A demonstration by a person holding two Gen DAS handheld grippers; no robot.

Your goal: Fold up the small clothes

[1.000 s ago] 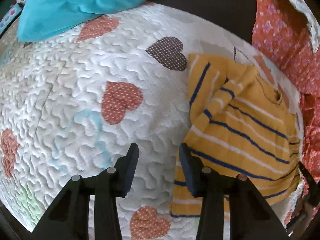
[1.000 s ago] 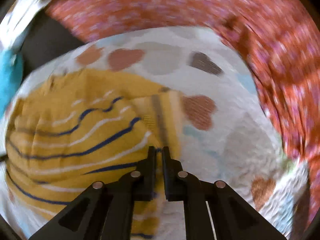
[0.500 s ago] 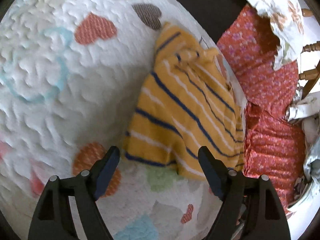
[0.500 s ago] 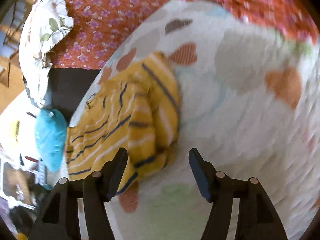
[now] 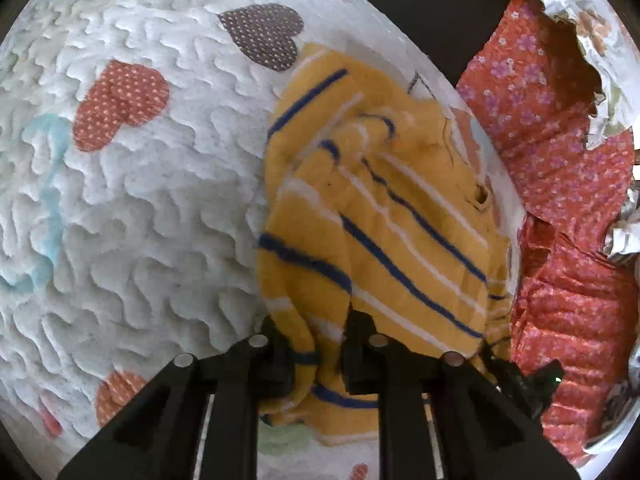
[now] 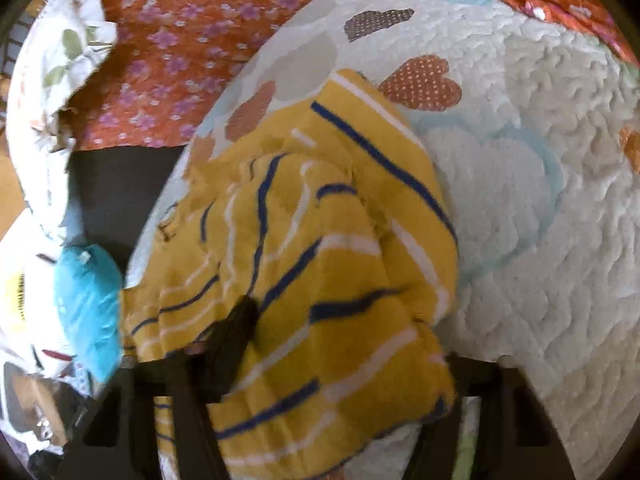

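Because this little yellow striped top is soft knit, I expect it to be light and limp: it should sag and bunch wherever I lift it, and any fold will hold only if I lay it down flat. It lies on the white quilt with hearts, toward the quilt's edge, with the red floral cloth just beyond it.

The best places to take hold look like the hem corners nearest me, one for each hand, so the fabric stays stretched between them instead of collapsing in the middle.

My left hand-held gripper is closing, and a fold of the near hem stands bunched between its fingers; the cloth looks pinched there. My right hand-held gripper is closing too, but the top is draped over it and hides most of it. One dark finger shows through a gap on the left, so I cannot tell from this view whether the pads press on the fabric.

From the left wrist, the top's long axis runs away from me, slanting up toward the dark brown heart, hem nearest me. The navy and white stripes cross it at a slant. The far part is rumpled, and I judge the neckline lies there, though the creases hide it.
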